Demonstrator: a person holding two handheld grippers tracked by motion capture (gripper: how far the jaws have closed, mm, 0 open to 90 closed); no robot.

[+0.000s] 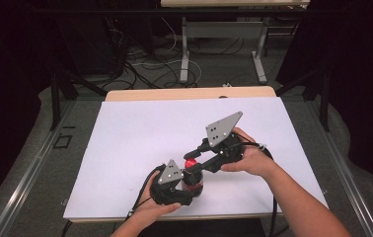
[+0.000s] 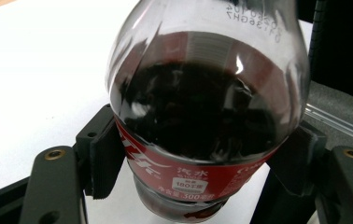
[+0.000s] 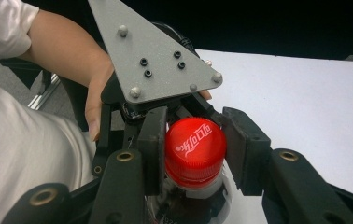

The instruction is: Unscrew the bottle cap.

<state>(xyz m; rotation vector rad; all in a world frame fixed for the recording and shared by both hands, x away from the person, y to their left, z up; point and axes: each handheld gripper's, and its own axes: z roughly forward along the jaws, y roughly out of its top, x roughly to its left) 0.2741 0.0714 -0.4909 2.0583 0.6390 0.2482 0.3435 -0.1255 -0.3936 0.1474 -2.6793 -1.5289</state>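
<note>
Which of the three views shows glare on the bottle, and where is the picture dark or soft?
Left gripper view: bright glints of glare on the clear shoulder of the bottle, whose curve warps what lies behind it. Right gripper view: the red cap is sharp and evenly lit, while the far background is black. High view: the white table is bright, its surroundings are dim, and the whole picture is slightly soft.

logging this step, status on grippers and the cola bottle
Left gripper clamped on cola bottle body. Right gripper jaws at red cap, contact unclear. Nothing in the way.
</note>
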